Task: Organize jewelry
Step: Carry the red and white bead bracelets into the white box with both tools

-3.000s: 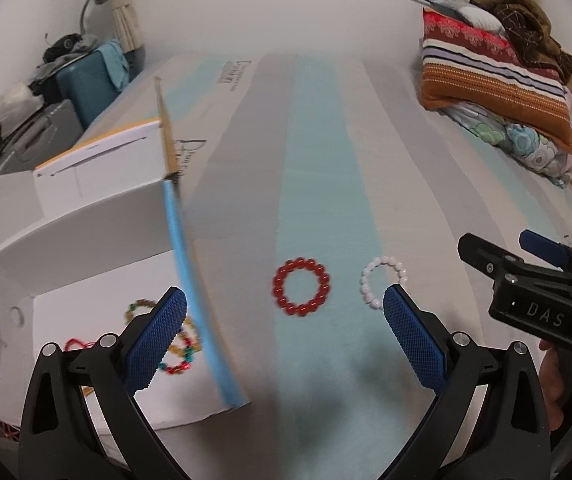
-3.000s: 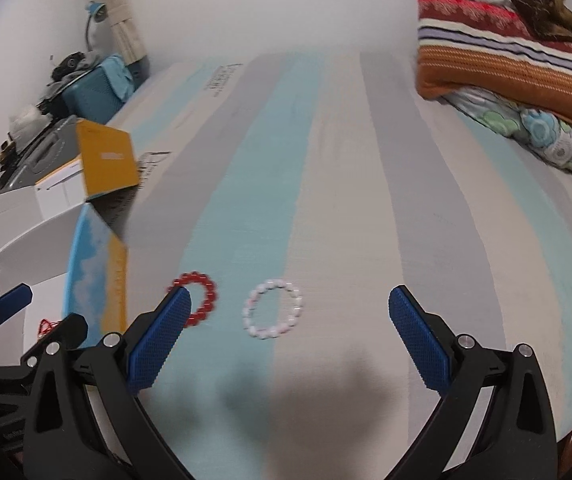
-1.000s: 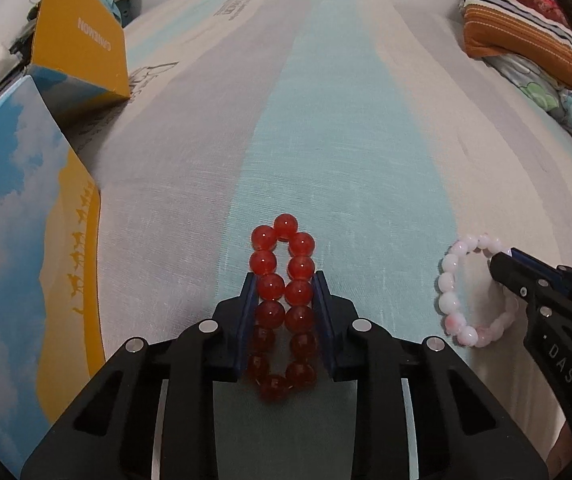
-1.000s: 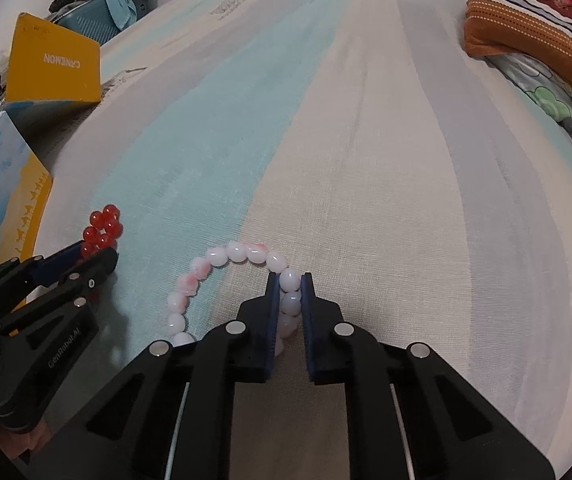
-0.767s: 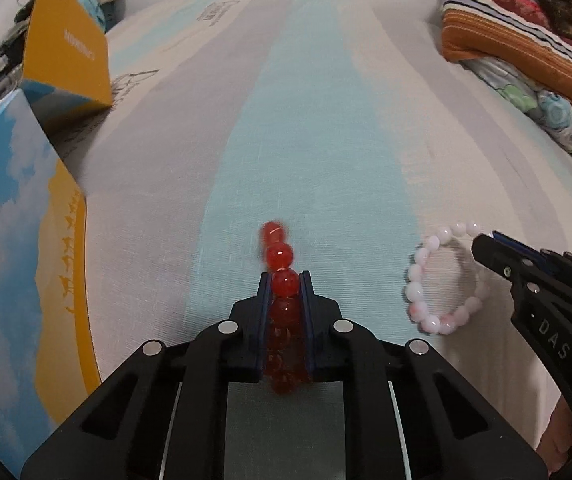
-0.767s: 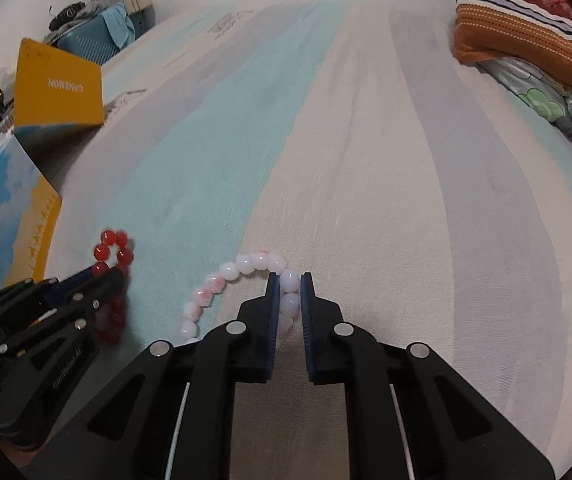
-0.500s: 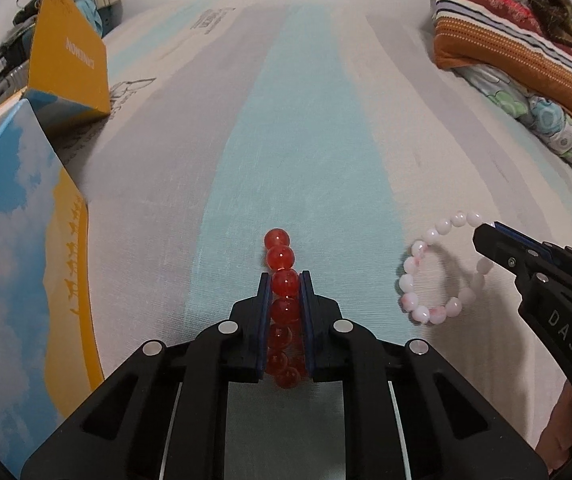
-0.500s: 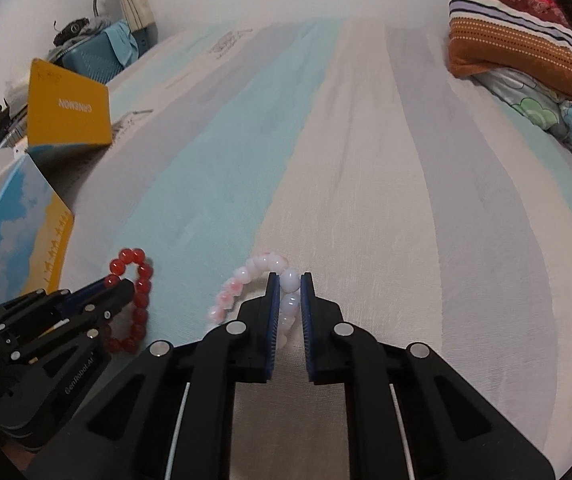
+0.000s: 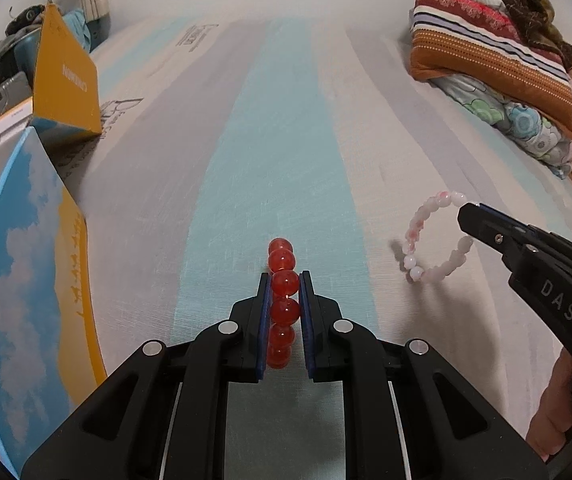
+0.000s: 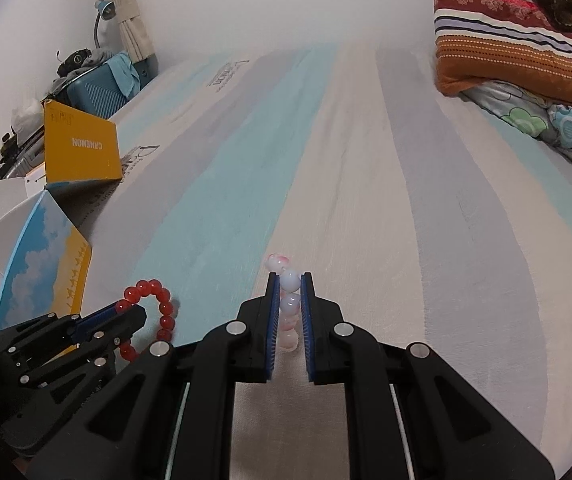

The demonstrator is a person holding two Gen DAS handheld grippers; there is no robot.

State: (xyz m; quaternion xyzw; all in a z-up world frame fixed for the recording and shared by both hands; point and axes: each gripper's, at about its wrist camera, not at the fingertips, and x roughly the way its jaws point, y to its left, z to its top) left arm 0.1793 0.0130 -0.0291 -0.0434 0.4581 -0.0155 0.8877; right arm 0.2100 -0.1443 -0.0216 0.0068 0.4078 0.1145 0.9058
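The left claw is clenched on the red bead bracelet, the right claw on the white bead bracelet, both above the striped bed. An open box stands left; folded blankets lie far right.

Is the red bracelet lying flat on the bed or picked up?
Picked up: the left gripper is shut on the red bracelet, which hangs as an upright loop.

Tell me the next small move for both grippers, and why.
Probably carry both leftward toward the open box. The left gripper is shut on the red bracelet, and the right gripper is shut on the white bracelet; both loops appear lifted off the bedsheet.
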